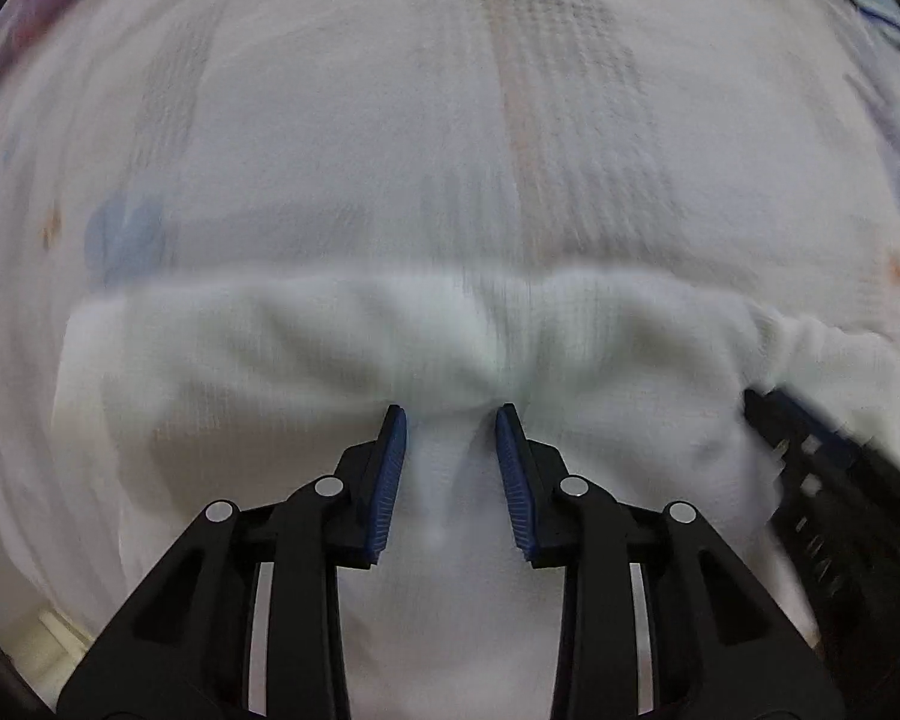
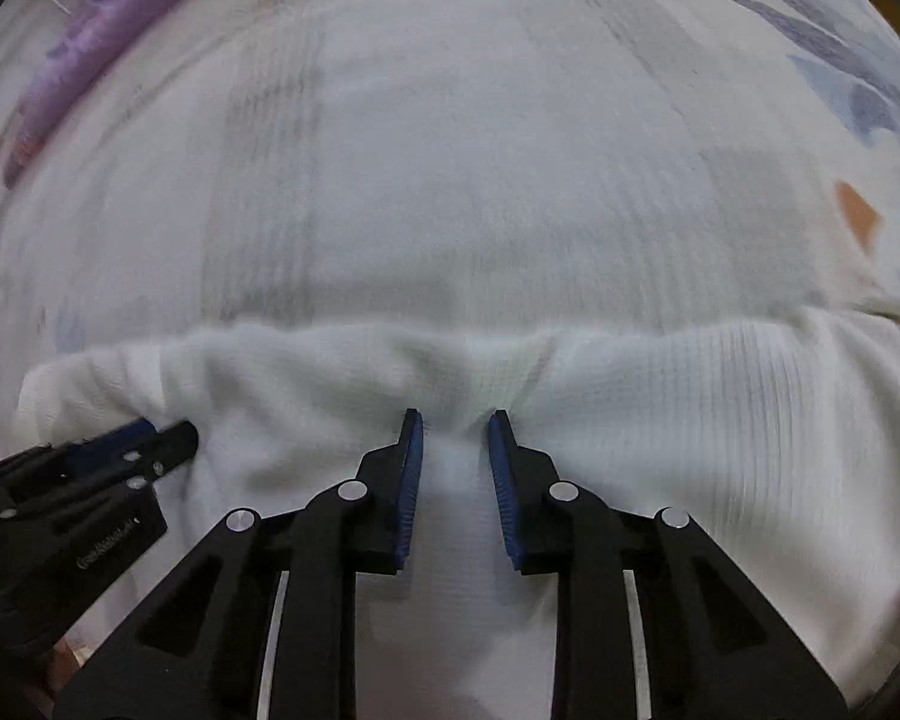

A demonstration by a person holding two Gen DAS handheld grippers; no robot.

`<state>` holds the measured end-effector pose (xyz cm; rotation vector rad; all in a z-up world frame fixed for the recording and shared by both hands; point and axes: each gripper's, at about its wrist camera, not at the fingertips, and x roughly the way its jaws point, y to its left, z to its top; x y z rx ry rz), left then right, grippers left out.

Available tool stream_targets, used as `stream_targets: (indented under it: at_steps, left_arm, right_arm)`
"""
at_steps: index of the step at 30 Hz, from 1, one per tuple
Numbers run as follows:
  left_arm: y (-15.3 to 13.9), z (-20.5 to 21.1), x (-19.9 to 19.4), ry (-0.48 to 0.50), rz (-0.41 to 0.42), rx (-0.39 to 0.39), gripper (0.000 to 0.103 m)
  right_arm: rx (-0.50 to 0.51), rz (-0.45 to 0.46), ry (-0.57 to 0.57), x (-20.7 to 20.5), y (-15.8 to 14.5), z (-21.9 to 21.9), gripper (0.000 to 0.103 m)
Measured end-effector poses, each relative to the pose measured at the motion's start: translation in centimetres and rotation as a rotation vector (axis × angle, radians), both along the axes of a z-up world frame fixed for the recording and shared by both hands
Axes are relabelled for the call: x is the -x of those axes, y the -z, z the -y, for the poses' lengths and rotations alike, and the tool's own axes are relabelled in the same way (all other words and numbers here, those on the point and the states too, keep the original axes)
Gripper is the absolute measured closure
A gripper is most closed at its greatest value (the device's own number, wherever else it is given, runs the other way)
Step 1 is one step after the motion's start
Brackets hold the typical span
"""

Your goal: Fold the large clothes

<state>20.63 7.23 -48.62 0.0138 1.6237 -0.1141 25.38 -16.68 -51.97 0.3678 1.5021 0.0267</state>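
The left gripper [image 1: 450, 414] points down at a white ribbed garment [image 1: 306, 348], its jaws narrowed with a raised pinch of the cloth between the blue pads [image 1: 390, 480]; the pads appear to press on that fold. The right gripper [image 2: 455, 417] does the same just beside it, its jaws narrow with a ridge of the same garment between them. Ahead of both grippers the garment's bunched edge runs across, and beyond it lies a pale patterned sheet [image 1: 510, 120]. A purple cloth [image 2: 108, 42] lies far ahead of the right gripper, to its left
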Motion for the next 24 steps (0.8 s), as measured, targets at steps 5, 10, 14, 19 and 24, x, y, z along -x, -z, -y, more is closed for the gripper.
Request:
stream_targets:
  at_steps: [5,10,14,19,24]
  left_arm:
    - [2.0,-1.3,6.6,0.049,-0.103,0.048,0.072]
    - [0.6,-1.5,12.1,0.129,-0.152,0.006,0.072]
    - [2.5,-3.7,15.9,0.119,-0.251,-0.033,0.070]
    - [-1.3,-7.0,11.6,0.012,-0.054,-0.015,0.079]
    - [0.3,-10.2,1.6,-0.086,0.185,-0.184,0.080]
  right_arm:
    - [-0.127,-0.163,-0.034,7.4,3.0,-1.7,0.080]
    - [-0.174,-0.208,0.018,10.0,1.6,-1.5,0.080]
    - [-0.115,-0.300,-0.082,10.6,3.4,-1.5,0.086]
    - [0.032,-0.050,-0.066,3.8,-1.8,2.7,0.085]
    - [0.227,0.105,-0.012,-3.3,0.6,7.5,0.087]
